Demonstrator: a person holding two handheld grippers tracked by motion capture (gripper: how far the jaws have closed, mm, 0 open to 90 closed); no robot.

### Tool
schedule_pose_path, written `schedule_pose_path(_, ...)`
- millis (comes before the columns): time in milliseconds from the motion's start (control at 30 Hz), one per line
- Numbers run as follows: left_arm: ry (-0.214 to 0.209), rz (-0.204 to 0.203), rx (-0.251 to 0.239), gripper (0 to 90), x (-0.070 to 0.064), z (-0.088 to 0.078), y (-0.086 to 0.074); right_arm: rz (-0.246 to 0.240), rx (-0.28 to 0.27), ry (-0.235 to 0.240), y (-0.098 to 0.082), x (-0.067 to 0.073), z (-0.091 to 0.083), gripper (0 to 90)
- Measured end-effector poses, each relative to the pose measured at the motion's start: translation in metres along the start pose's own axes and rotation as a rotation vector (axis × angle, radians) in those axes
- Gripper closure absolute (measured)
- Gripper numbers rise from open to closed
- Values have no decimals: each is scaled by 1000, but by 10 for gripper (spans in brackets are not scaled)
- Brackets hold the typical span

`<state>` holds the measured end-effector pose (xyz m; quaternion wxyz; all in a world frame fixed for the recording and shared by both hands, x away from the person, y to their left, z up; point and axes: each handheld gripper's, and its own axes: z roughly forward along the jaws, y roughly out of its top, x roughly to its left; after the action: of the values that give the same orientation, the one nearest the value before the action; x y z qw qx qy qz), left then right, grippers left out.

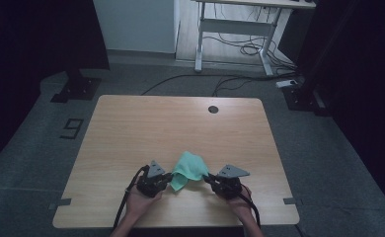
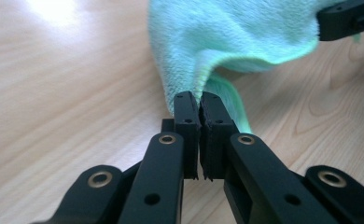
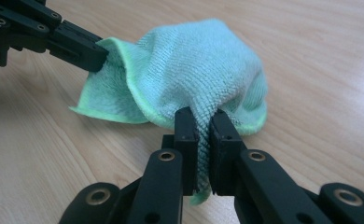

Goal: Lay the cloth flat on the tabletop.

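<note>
Low in the high view, left of centre, the left tongs [image 1: 167, 177] were clamped tight on one edge of the green microfibre cloth [image 1: 188, 170]. The cloth bunched between both tools, near the front edge of the wooden surface [image 1: 146, 123], a hem trailing on the wood. Right of centre, the right tongs [image 1: 208, 178] pinched a fold of the cloth, closed hard on it.
</note>
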<state>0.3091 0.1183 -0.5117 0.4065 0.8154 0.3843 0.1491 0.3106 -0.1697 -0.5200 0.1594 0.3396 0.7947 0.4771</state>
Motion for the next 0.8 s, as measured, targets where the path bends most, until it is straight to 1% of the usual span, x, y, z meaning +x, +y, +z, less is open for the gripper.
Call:
schedule_pose_path(67, 6, 6, -16, 864, 1, -5, 2, 6, -17, 7, 3, -1, -3, 836)
schedule_pose_path(200, 18, 30, -28, 864, 2, -13, 8, 13, -58, 29, 10, -4, -9, 836)
schedule_pose_path(300, 32, 50, -32, 865, 4, -18, 15, -1, -72, 30, 21, -6, -10, 836)
schedule_pose_path(367, 47, 67, -23, 865, 10, -22, 24, -18, -75, 31, 31, -8, -7, 836)
schedule_pose_path(400, 52, 67, -21, 865, 14, -24, 31, -34, -62, 19, 46, -15, 0, 836)
schedule_pose_path(433, 57, 61, -21, 865, 20, -26, 39, -34, -62, 19, 46, -15, 0, 836)
schedule_pose_path(500, 77, 60, -32, 866, 30, -33, 57, -15, -72, 18, 64, -24, 6, 838)
schedule_pose_path(533, 97, 70, -45, 866, 34, -38, 67, -6, -92, 19, 85, -30, 9, 840)
schedule_pose_path(567, 121, 89, -57, 866, 37, -43, 78, -6, -92, 19, 85, -30, 9, 840)
schedule_pose_path(600, 159, 120, -79, 866, 41, -52, 100, -17, -99, 2, 108, -33, 12, 840)
schedule_pose_path(633, 159, 120, -79, 866, 41, -52, 100, -17, -99, 2, 108, -33, 12, 840)
schedule_pose_path(700, 179, 135, -106, 866, 47, -62, 120, -31, -121, -27, 129, -35, 11, 840)
schedule_pose_path(733, 183, 143, -118, 866, 49, -66, 128, -31, -142, -30, 138, -36, 9, 839)
schedule_pose_path(800, 185, 159, -142, 864, 51, -74, 136, -41, -179, -34, 150, -36, 3, 836)
